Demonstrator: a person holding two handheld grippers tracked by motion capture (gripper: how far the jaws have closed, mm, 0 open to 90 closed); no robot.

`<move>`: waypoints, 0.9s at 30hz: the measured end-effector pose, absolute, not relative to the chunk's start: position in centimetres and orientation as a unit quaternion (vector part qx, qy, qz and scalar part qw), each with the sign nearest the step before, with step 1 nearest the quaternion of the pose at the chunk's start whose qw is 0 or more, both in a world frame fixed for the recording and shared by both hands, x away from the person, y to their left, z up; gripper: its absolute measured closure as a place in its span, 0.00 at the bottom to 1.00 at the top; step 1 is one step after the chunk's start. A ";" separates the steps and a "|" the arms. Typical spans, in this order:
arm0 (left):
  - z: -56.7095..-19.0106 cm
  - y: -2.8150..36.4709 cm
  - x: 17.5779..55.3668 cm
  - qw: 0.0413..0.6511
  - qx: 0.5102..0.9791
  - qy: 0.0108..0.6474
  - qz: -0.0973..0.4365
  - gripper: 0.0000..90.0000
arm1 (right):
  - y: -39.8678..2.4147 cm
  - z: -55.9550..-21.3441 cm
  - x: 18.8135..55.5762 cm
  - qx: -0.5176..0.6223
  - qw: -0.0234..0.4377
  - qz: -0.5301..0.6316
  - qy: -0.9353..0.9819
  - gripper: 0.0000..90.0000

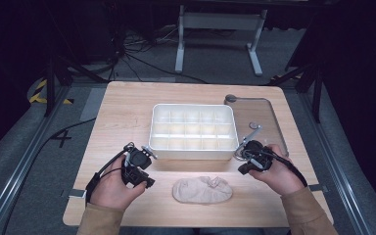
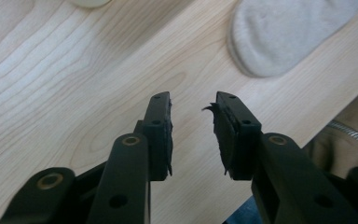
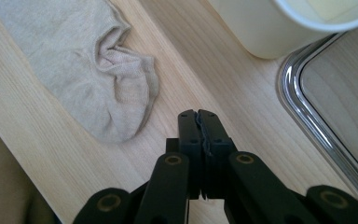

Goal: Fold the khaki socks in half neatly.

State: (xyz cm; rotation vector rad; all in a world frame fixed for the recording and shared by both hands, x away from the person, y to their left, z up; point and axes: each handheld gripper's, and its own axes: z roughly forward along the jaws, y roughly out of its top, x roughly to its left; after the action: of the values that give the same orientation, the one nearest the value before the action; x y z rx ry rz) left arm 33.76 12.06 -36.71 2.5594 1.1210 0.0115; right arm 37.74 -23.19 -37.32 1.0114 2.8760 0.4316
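Observation:
A beige sock [image 1: 201, 190] lies flat near the table's front edge, between my two hands. In the left gripper view the sock's rounded end [image 2: 284, 32] sits at the upper right, well ahead of the jaws. My left gripper [image 2: 193, 105] stands open over bare wood with nothing between its fingers; from above it [image 1: 147, 182] is left of the sock. My right gripper [image 3: 198, 114] is shut with its pads pressed together on nothing. It hovers just right of the sock's open cuff [image 3: 135, 74]; from above it [image 1: 243, 169] is right of the sock.
A white divided organiser box [image 1: 194, 131] stands in the middle of the table; its rounded corner [image 3: 279, 28] is close ahead of the right gripper. A clear lid with a metal rim [image 1: 269, 122] lies to the box's right, its edge [image 3: 303, 107] beside the right gripper.

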 end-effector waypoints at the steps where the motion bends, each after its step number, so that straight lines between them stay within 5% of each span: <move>1: -36.7 12.0 33.7 0.174 0.902 0.396 0.000 0.76 | -23.0 -37.3 37.6 0.326 0.038 0.137 0.935 0.99; 10: -36.7 11.1 33.2 0.188 0.898 0.397 0.003 0.67 | -21.1 -37.5 36.7 0.291 0.034 0.160 0.943 0.99; 27: -37.9 9.1 33.6 0.218 0.891 0.394 -0.057 0.73 | -15.8 -39.8 34.2 0.217 -0.012 0.182 0.959 1.00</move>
State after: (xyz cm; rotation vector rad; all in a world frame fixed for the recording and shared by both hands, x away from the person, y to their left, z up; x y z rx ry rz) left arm 33.60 9.11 -37.92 2.4669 1.0898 -0.1575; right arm 34.20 -15.80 -39.80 0.6875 3.0365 0.5755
